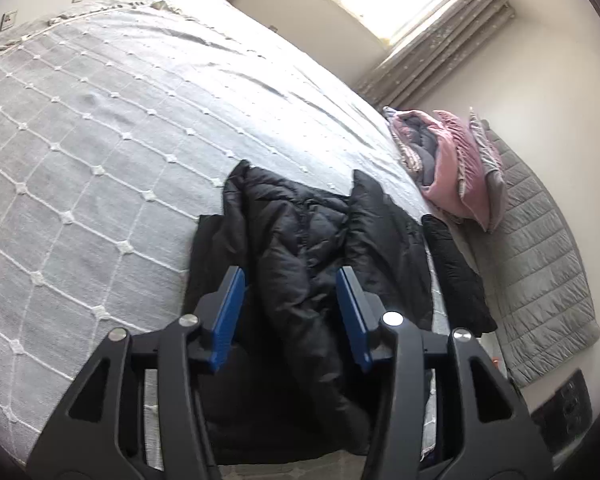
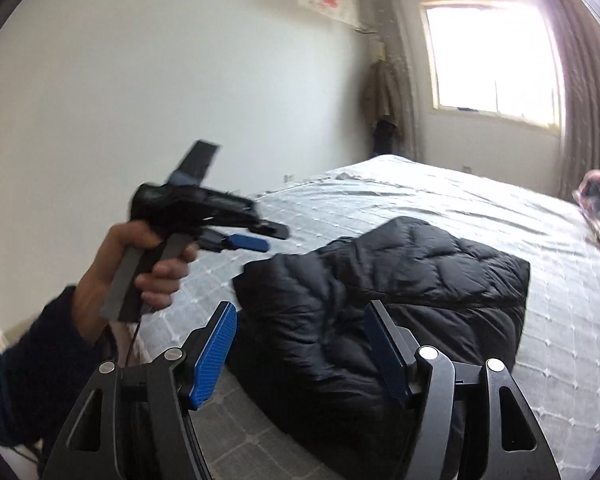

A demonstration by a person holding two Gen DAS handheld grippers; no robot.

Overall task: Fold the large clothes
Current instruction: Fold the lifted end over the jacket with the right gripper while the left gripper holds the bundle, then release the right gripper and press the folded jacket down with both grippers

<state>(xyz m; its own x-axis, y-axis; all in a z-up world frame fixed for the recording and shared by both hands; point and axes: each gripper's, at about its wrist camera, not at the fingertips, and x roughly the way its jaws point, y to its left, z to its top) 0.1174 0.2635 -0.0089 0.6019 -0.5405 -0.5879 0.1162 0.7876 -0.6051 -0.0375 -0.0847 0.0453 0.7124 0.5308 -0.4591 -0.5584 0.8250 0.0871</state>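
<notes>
Black quilted puffer jacket [image 2: 380,292] bunched at the near edge of the bed [image 1: 100,140] with its grey grid-stitched cover.
Right claw [image 2: 300,328] spread, empty, the jacket just beyond its pads; left claw [image 1: 290,292] spread, empty, above the jacket.

Daylight only, from the window [image 2: 496,60] at 1 o'clock; we see it blown out white in both views. Heavy fisheye bend and dark vignette at the rims. Left gripper [image 2: 256,236] and hand [image 2: 140,264] motion-blurred at 9 o'clock. Black jacket [image 1: 300,240] loses detail in shadow.
</notes>
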